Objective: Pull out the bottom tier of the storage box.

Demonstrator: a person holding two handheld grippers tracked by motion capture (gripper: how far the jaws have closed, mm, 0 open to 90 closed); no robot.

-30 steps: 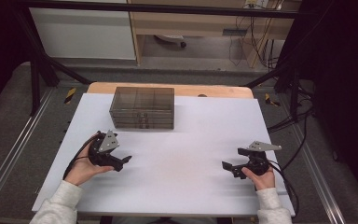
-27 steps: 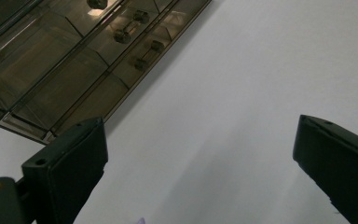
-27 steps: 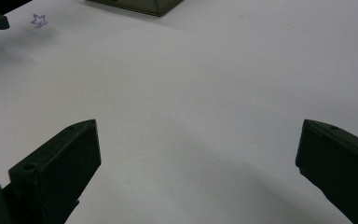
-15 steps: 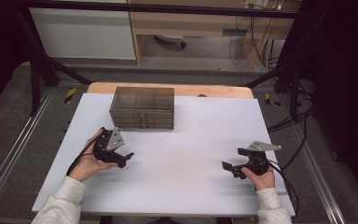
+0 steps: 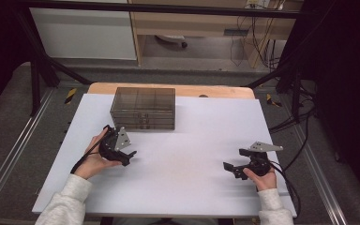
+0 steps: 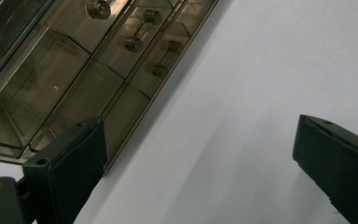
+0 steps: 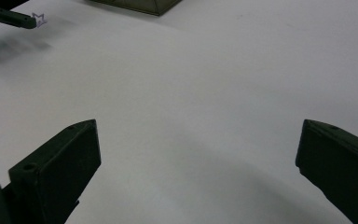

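While the right claw (image 5: pixel 230 167) rests wide open well apart, the left claw (image 5: pixel 127 156) — jaws also spread — sits just below the smoked-acrylic drawer box (image 5: pixel 143 107) at the surface's far edge, its knobbed drawer fronts facing the nearer left hand.

A white worktop (image 5: pixel 192 159) covers most of a table, with a strip of bare wood (image 5: pixel 215 90) showing along the far edge. A smoky, see-through drawer box (image 5: pixel 143 108) sits on the worktop near the far edge, left of centre, its small round knobs (image 6: pixel 134 44) facing the near side. A small dark mark (image 5: pixel 203 96) lies at the far edge.
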